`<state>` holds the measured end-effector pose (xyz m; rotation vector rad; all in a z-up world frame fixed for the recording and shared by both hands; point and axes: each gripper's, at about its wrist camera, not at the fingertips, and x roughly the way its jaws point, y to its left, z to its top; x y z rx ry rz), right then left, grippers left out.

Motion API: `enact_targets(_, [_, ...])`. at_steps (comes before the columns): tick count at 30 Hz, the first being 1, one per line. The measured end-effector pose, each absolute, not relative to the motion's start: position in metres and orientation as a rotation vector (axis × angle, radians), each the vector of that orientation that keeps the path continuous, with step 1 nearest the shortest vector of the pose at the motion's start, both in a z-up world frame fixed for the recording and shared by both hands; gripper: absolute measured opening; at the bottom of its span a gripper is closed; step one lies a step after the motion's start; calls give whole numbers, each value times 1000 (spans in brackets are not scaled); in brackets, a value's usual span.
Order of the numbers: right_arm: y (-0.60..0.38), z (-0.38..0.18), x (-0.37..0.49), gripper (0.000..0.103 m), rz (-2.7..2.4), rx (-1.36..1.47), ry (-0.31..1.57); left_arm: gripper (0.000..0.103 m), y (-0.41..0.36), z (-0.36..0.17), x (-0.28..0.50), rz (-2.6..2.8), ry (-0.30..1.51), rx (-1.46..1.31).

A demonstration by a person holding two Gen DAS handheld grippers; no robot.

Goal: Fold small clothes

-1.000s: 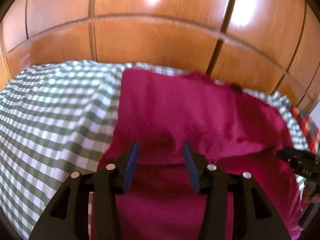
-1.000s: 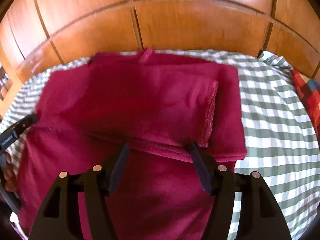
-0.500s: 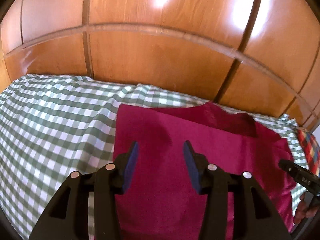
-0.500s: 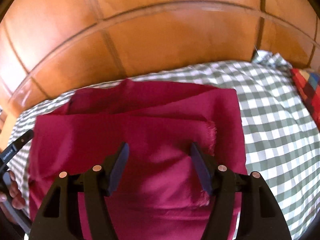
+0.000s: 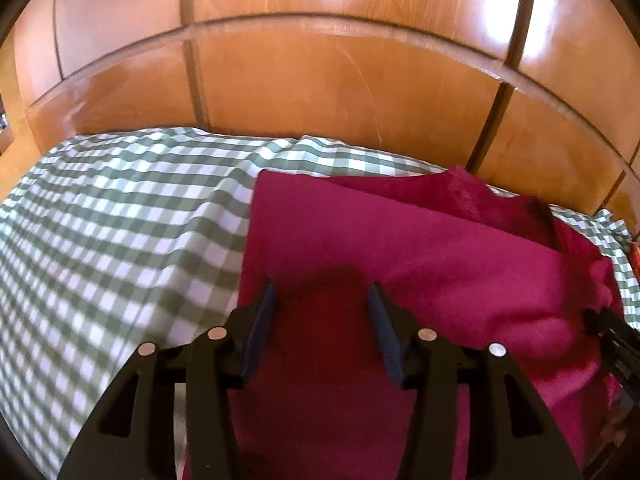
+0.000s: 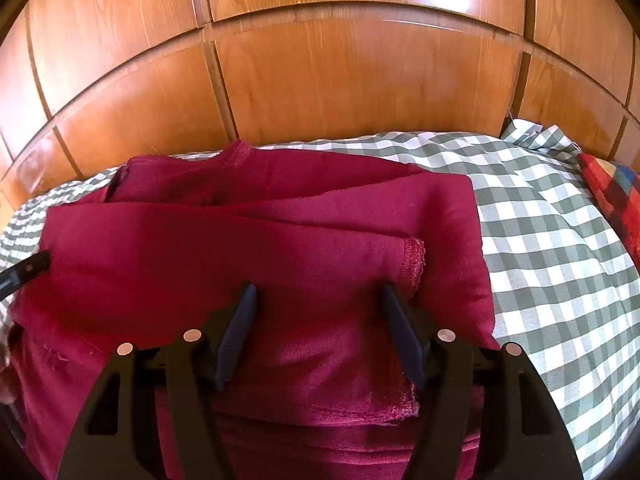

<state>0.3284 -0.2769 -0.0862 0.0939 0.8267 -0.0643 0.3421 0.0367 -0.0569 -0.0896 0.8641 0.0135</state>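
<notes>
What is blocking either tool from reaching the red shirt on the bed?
Nothing visible. The left tool and right tool are both open, right over the red shirt, which lies folded on the checked sheet with nothing on top of it.

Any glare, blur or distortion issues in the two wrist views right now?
Left wrist: bright glare patches on the wooden panels, checked sheet motion-blurred at left, gripper shadow on the red garment. Right wrist: sharper, glare on the panels top right, garment hem stitching crisp. Both: fisheye bends panel seams, dark corner vignette.
</notes>
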Motion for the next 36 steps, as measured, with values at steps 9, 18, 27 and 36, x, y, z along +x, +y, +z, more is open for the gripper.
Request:
enact_targets(9, [-270, -64, 299, 87, -29, 103, 839, 58, 42, -37, 255, -4, 803, -75])
enact_targets(18, [-284, -64, 244, 88, -2, 143, 891, 61, 52, -41, 196, -13, 808, -48])
enact_targets(27, [-300, -78, 192, 88, -5, 195, 935, 61, 61, -53, 163, -4, 817, -28])
enact_targets(36, [-312, -85, 147, 88, 2, 260, 953, 61, 73, -63, 143, 12, 846, -37])
